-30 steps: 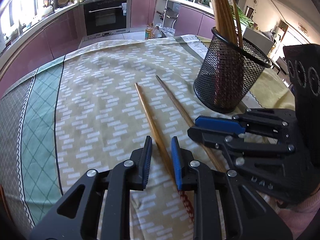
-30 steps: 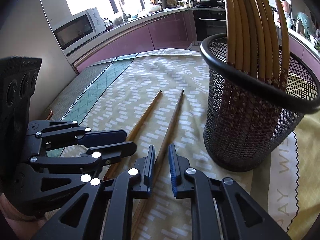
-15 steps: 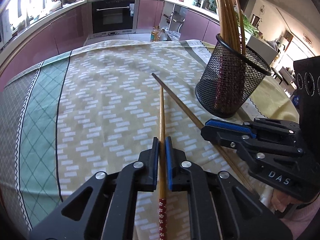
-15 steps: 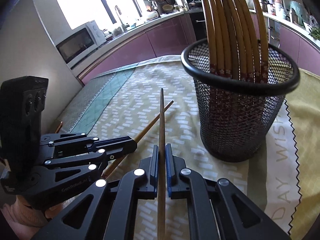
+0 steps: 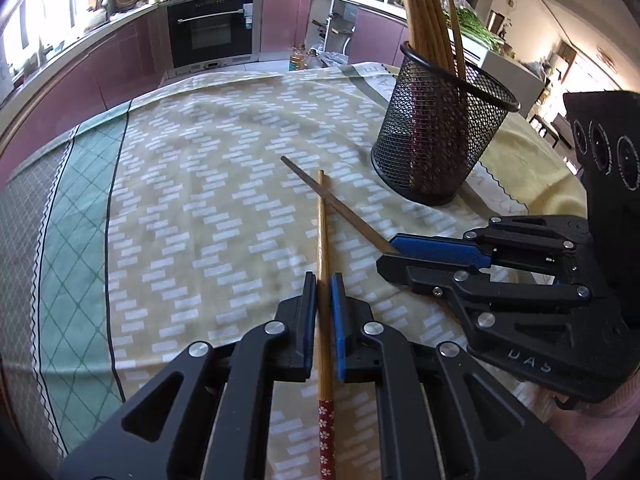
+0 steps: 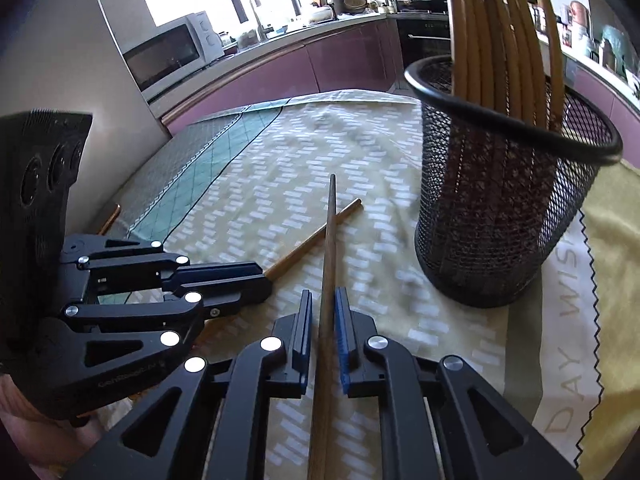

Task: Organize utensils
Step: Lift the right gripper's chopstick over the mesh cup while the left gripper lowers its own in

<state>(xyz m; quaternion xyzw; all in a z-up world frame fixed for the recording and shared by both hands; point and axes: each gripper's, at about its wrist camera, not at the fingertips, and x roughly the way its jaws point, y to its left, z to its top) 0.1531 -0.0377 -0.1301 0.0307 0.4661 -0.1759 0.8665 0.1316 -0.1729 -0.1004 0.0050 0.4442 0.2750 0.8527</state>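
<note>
My left gripper (image 5: pixel 323 280) is shut on a light bamboo chopstick (image 5: pixel 322 236) with a red flowered end, pointing forward over the table. My right gripper (image 6: pixel 323 294) is shut on a darker brown chopstick (image 6: pixel 329 240). The two sticks cross near their tips. In the left wrist view the right gripper (image 5: pixel 390 254) sits to the right, holding the dark chopstick (image 5: pixel 332 200). In the right wrist view the left gripper (image 6: pixel 264 280) sits to the left with the light chopstick (image 6: pixel 316 236). A black mesh holder (image 5: pixel 438 128) (image 6: pixel 504 208) with several chopsticks stands ahead to the right.
A patterned yellow and green tablecloth (image 5: pixel 192 208) covers the table. Purple kitchen cabinets, an oven (image 5: pixel 212 32) and a microwave (image 6: pixel 172 52) lie beyond the table's far edge.
Both grippers closed on the chopsticks that lay on the cloth and lifted them. The sticks' tips now cross, and the holder sits a little farther away.
</note>
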